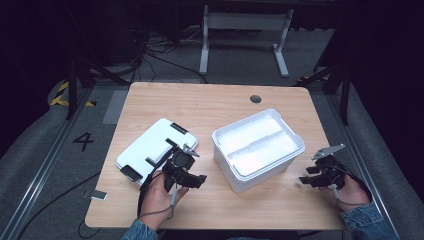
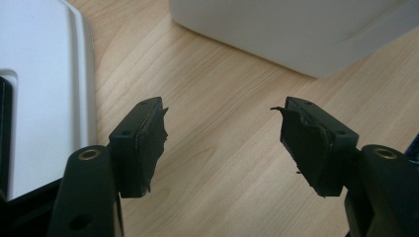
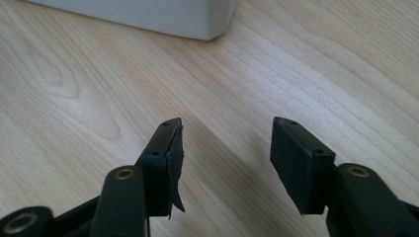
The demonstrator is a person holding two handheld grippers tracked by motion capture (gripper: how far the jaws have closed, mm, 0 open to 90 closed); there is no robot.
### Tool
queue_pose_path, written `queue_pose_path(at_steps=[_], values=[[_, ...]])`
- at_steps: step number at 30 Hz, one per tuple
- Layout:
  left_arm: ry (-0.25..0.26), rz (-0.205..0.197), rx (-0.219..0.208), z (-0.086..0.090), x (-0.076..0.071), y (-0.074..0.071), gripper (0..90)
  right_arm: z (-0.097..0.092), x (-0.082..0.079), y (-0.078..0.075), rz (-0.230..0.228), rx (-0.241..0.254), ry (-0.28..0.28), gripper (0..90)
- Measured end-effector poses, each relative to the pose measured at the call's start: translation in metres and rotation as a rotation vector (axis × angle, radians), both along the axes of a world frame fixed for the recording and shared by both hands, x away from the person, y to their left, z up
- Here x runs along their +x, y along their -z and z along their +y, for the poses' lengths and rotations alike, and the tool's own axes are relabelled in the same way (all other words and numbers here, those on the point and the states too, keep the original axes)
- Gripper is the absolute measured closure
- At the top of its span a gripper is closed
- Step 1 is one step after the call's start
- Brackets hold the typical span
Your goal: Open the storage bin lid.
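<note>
left hand-held gripper (image 2: 220, 143): released, jaws spread, nothing between, over bare counter (image 1: 210, 107) between lid and box | right hand-held gripper (image 3: 225, 163): released, empty, right of box | white lid (image 1: 150, 145): flat, left | open white storage box (image 1: 257, 150): centre-right, upright

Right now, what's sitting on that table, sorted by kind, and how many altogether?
White open box: 1
White flat lid: 1
Hand-held grippers, left gripper and right gripper: 2
Total: 4
</note>
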State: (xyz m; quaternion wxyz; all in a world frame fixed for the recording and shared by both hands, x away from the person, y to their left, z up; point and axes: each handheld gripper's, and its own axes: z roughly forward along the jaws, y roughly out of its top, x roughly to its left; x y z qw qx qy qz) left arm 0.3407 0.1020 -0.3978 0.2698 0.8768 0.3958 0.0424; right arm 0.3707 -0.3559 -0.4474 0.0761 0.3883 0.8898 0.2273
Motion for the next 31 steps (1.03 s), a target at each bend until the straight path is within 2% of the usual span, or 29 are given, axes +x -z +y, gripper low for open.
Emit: queue_pose_path(at_steps=[2, 4, 8, 10, 13, 15, 16, 17, 18, 21, 22, 23, 27, 28, 29, 31], values=[[-0.003, -0.005, 0.008, -0.002, 0.000, 0.006, 34.3, 0.000, 0.000, 0.001, 0.000, 0.001, 0.001, 46.8], [-0.011, 0.007, 0.010, -0.005, 0.000, 0.014, 34.1, -0.001, 0.001, 0.002, 0.000, 0.002, 0.002, 47.1], [-0.008, 0.019, 0.043, -0.014, 0.001, 0.031, 33.4, -0.002, 0.001, 0.004, -0.004, 0.003, 0.010, 47.0], [-0.017, -0.007, 0.053, -0.018, -0.001, 0.040, 34.3, -0.002, 0.001, 0.005, -0.009, 0.004, 0.011, 47.0], [-0.022, 0.024, 0.072, -0.022, 0.001, 0.050, 33.9, -0.003, 0.002, 0.007, -0.019, 0.003, 0.014, 46.9], [-0.030, 0.027, 0.073, -0.022, 0.003, 0.057, 33.5, -0.003, 0.002, 0.008, -0.023, 0.000, 0.017, 46.9], [-0.041, -0.002, 0.081, -0.022, 0.002, 0.058, 32.3, -0.004, 0.002, 0.009, -0.029, 0.001, 0.018, 46.7], [-0.041, -0.002, 0.081, -0.022, 0.002, 0.058, 31.6, -0.004, 0.002, 0.009, -0.029, 0.001, 0.018, 46.7], [-0.049, -0.035, 0.098, -0.023, 0.001, 0.060, 31.6, -0.005, 0.002, 0.010, -0.034, 0.004, 0.023, 46.7], [-0.053, -0.070, 0.107, -0.026, -0.001, 0.064, 27.6, -0.008, 0.003, 0.012, -0.059, 0.022, 0.035, 45.9], [-0.053, -0.070, 0.107, -0.026, -0.001, 0.064, 26.0, -0.008, 0.003, 0.012, -0.059, 0.022, 0.035, 45.9], [-0.056, -0.081, 0.098, -0.026, -0.001, 0.065, 26.0, -0.009, 0.003, 0.012, -0.068, 0.026, 0.039, 45.5], [-0.047, -0.143, 0.040, -0.023, -0.003, 0.074, 15.2, -0.009, 0.002, 0.016, -0.107, 0.049, 0.046, 42.4], [-0.047, -0.143, 0.040, -0.023, -0.003, 0.074, 14.6, -0.009, 0.002, 0.016, -0.107, 0.049, 0.046, 42.4], [-0.036, -0.177, 0.006, -0.019, -0.005, 0.078, 13.9, -0.008, 0.002, 0.017, -0.119, 0.057, 0.045, 41.0], [-0.030, -0.187, -0.006, -0.018, -0.005, 0.079, 12.1, -0.007, 0.002, 0.018, -0.123, 0.062, 0.048, 40.2]])
